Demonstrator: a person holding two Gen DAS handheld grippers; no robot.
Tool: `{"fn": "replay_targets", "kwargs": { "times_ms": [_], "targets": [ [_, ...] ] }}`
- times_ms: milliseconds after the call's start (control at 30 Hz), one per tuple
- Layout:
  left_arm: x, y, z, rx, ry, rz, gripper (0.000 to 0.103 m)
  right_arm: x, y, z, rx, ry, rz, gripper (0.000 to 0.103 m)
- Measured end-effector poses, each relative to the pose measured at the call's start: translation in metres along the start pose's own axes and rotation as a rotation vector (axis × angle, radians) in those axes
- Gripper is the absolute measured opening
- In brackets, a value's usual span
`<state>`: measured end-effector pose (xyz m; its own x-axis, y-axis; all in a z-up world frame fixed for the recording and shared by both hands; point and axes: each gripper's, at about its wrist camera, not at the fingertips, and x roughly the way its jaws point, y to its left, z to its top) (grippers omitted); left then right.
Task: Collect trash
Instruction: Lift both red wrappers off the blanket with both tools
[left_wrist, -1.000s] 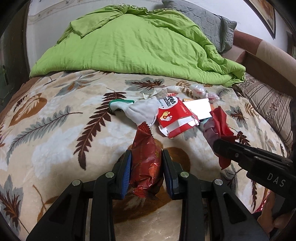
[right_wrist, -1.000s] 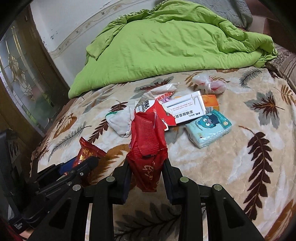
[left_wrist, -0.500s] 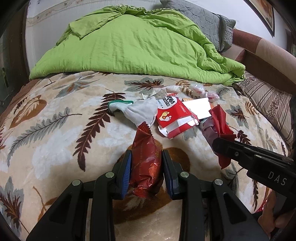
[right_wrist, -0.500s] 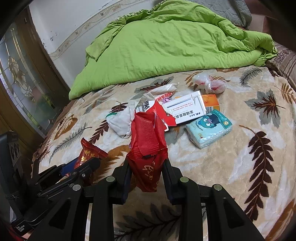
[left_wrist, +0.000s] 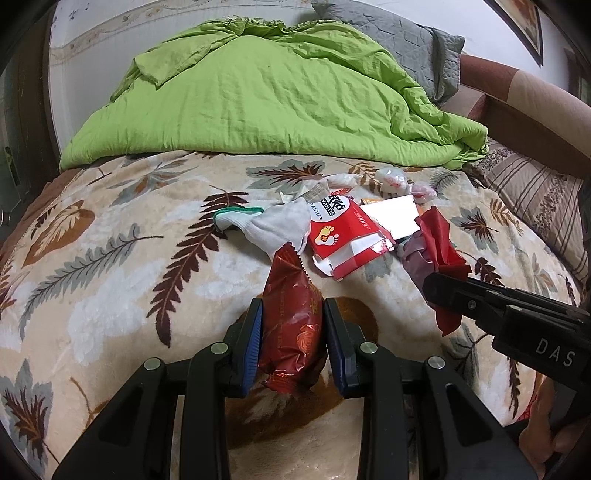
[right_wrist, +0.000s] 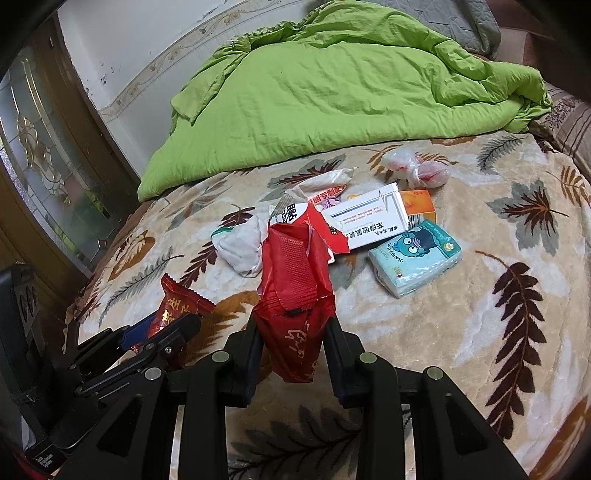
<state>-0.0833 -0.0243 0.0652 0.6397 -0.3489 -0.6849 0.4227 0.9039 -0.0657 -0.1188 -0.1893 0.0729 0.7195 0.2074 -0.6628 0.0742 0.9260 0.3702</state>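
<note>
the left gripper (left_wrist: 293, 345) is clamped on a dark red snack wrapper (left_wrist: 293, 325); the right gripper (right_wrist: 293, 349) is clamped on a bright red wrapper (right_wrist: 295, 295), both above the leaf blanket (right_wrist: 480, 332).

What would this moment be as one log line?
left gripper: shut on dark red snack wrapper | right gripper: shut on red wrapper | remaining trash: on bed

Quilt (right_wrist: 332, 92) piled at twelve o'clock on the blanket (right_wrist: 480, 332); medicine box (right_wrist: 369, 218) at centre, tissue pack (right_wrist: 415, 256) at its four o'clock, glove (right_wrist: 240, 245) at nine.
</note>
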Motion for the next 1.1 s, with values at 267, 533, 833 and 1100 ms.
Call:
{"fn": "replay_targets", "kwargs": {
  "times_ms": [267,533,833,1100],
  "targets": [
    [0.0,-0.003,0.0,0.007,-0.005,0.0,0.031,0.0,0.0,0.0,0.002,0.0,0.0,0.034],
    [0.001,-0.009,0.001,0.016,-0.002,-0.012,0.031,-0.002,-0.002,0.002,0.014,-0.006,-0.005,0.034],
    [0.009,-0.014,0.003,0.021,0.016,-0.035,0.031,0.002,-0.009,0.002,0.042,0.002,-0.003,0.033],
    [0.015,-0.01,0.003,0.013,0.029,-0.04,0.031,0.007,-0.011,0.001,0.06,0.02,-0.007,0.033]
  ]
}}
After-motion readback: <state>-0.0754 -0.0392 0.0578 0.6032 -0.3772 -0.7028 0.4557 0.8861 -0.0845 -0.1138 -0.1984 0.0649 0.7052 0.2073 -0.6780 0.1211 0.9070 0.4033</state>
